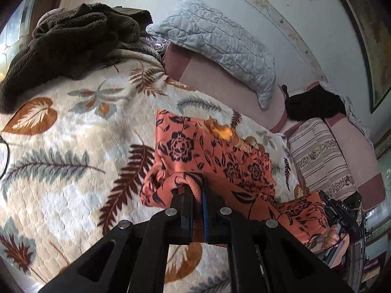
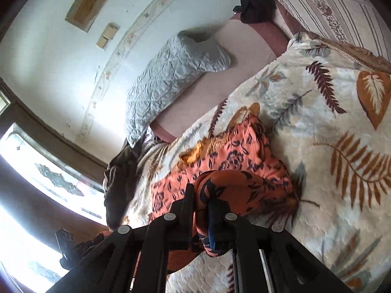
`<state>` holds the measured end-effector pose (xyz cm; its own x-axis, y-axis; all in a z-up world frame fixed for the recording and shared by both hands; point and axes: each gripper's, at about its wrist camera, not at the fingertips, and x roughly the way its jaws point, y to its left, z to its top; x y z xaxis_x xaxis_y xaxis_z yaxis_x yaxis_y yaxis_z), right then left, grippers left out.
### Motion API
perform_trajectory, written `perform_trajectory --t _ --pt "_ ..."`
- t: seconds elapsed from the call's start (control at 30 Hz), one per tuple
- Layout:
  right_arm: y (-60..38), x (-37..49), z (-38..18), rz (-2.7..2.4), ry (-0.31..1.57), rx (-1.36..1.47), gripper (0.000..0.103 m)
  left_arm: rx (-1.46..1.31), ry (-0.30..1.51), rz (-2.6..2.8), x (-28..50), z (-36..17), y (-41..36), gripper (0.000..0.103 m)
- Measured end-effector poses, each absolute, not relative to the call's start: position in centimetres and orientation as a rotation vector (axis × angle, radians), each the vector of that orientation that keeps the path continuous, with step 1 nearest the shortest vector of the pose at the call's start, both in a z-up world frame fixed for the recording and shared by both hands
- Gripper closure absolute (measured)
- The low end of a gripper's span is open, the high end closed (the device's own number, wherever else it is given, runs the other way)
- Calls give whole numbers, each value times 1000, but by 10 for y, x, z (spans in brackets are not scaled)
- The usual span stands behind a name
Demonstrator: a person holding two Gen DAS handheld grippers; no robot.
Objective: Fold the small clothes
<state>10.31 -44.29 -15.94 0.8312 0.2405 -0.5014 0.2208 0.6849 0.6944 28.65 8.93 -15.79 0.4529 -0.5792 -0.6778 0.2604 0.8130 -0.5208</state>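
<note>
The orange garment with a black rose print (image 1: 215,156) lies on the cream leaf-patterned blanket (image 1: 73,151), on the side of it nearer the quilted grey pillow (image 1: 220,46). The left gripper (image 1: 196,190) is clenched on a bunched fold at the garment's near edge, the cloth pinched between its black fingers and lifted off the blanket. The right gripper (image 2: 201,195) is likewise clamped on another bunched part of the same garment (image 2: 232,161), with cloth wrapped over its tips and hanging below them. In the left wrist view the garment stretches from the left gripper toward the right-hand device, where the person's hand (image 1: 336,244) shows at the lower right. A yellow-orange patch (image 1: 220,129) shows at the garment's far edge, toward the pillow. A dark brown fleece (image 1: 73,39) is heaped on the blanket's far left corner, well apart from the garment. A striped cushion (image 1: 320,156) lies beyond the blanket's right edge.
</note>
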Motion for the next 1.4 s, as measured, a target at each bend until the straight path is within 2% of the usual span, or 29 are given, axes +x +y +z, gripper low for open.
perform_trajectory --t 0.2,0.43,0.47,0.6,0.63,0.73,0.8,0.83,0.87,0.9,0.97,1.0,1.03,1.1,1.13,1.2,1.27,1.4 --pt "-481 186 -175 -38 538 943 93 -341 995 -482 383 -174 57 97" --pt "-518 279 -234 -82 583 1050 93 -333 1120 -411 471 -253 21 97" --pt "-522 290 -247 -83 595 1076 90 -341 1136 -396 480 -266 19 97" --pt "-547 318 -299 -115 643 1206 87 -463 1191 -378 505 -316 23 96" --pt "-553 322 -311 -102 641 1243 81 -515 1195 -383 508 -326 26 96" --pt "-567 321 -337 -36 622 1374 79 -677 1169 -423 507 -338 41 95" --pt "-571 314 -334 -8 596 1401 66 -762 1157 -426 502 -338 52 95" --pt "-573 308 -327 -10 571 1396 39 -786 1136 -419 496 -334 57 94" --pt "-575 298 -318 -19 530 1392 20 -790 1114 -406 489 -328 61 94" --pt "-576 289 -309 -37 500 1381 20 -774 1094 -392 481 -319 63 91" --pt "-573 275 -292 -40 497 1328 20 -678 1039 -318 460 -297 64 71" --pt "-569 269 -284 -47 520 1286 20 -623 1013 -275 448 -285 65 57" --pt "-564 264 -276 -64 547 1234 21 -590 982 -249 438 -275 68 54" --pt "-548 252 -258 -112 565 1108 25 -552 940 -218 417 -258 72 53" --pt "-538 248 -250 -127 572 1047 32 -521 937 -197 407 -251 72 51" --pt "-517 246 -240 -139 615 941 40 -448 938 -166 387 -244 65 49" --pt "-491 243 -236 -124 671 824 50 -372 938 -170 372 -246 54 49" --pt "-441 258 -242 -104 785 621 63 -186 1015 -222 377 -264 12 49"
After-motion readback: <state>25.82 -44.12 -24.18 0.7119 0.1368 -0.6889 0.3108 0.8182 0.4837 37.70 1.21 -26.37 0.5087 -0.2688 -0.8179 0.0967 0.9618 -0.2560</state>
